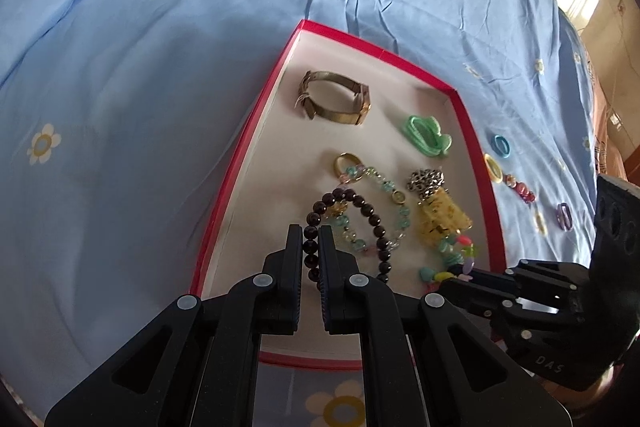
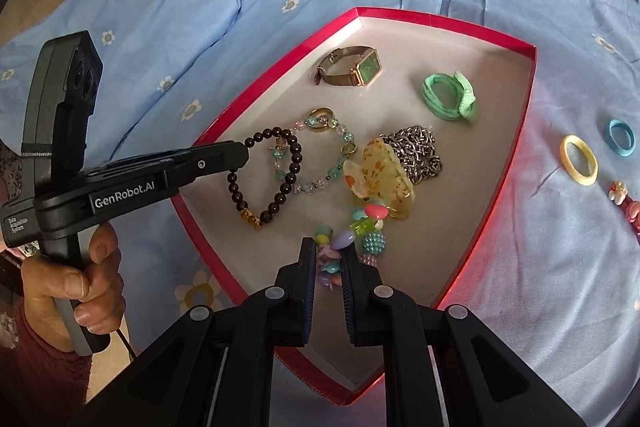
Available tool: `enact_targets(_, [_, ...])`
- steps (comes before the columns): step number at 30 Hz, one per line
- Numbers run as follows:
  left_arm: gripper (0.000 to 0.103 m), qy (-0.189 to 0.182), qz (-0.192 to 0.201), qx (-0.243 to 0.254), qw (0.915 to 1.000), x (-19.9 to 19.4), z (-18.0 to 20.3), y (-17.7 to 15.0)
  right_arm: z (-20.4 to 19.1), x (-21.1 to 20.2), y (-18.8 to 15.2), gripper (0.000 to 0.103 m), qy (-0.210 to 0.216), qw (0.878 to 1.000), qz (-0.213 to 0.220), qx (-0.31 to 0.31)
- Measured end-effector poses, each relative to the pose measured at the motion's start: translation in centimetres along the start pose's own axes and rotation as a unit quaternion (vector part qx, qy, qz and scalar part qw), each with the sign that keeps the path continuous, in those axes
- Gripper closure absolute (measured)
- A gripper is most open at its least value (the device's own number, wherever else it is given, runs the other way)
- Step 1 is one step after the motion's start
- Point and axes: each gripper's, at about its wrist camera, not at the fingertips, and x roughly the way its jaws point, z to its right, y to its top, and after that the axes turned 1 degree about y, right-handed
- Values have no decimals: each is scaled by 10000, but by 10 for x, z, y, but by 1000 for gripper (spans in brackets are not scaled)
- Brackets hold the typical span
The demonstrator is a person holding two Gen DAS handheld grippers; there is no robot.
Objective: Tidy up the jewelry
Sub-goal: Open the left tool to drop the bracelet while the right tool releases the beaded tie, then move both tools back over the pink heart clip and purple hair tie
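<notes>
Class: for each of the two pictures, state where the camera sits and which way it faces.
Left wrist: on the left gripper, looking down into the red tray; its fingers pinch the dark bead bracelet.
Right wrist: on the right gripper, facing down at the tray; it grips the pastel bead bracelet; the left hand shows.
Shared: tray, gold watch, green hair tie.

The right gripper has its jaws clamped on a colourful bracelet over the tray; left of them, the left gripper pinches dark beads.
</notes>
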Motion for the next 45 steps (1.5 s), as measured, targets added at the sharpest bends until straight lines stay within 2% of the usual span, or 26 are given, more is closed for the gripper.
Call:
enact_targets(12, [93, 86, -80, -74, 9999, 3, -2, -2, 5, 0, 1, 87, 106, 9999, -22, 124])
enact_targets(16, [76, 109, -36, -134, 9998, -2, -2, -2, 5, -4, 0, 86, 142, 9998, -12, 154])
enact_targets(18, [75, 119, 17, -127, 9998, -7, -1, -1, 6, -9, -1, 81, 159, 9997, 26, 185])
enact_targets(22, [73, 91, 62, -103, 9999, -12, 5, 0, 8, -20, -3, 79, 163, 9995, 132, 236])
enact_targets(25, [73, 64, 101, -36, 9999, -16, 14, 2, 13, -32, -6, 78, 134, 9991, 251, 309])
enact_targets(28, [73, 22, 138, 52, 9999, -19, 25, 3, 19, -44, -10, 72, 83, 9985, 363, 404])
enact_targets(35, [71, -148, 157, 324, 9992, -23, 59, 5, 43, -75, -17, 70, -88, 9956, 651, 674])
enact_targets(39, [68, -257, 162, 457, 9985, -23, 80, 8, 59, -94, -20, 62, -232, 9929, 842, 810])
enact_targets(45, [66, -444, 120, 721, 9963, -18, 116, 8, 88, -120, -30, 61, -463, 9876, 1029, 1091])
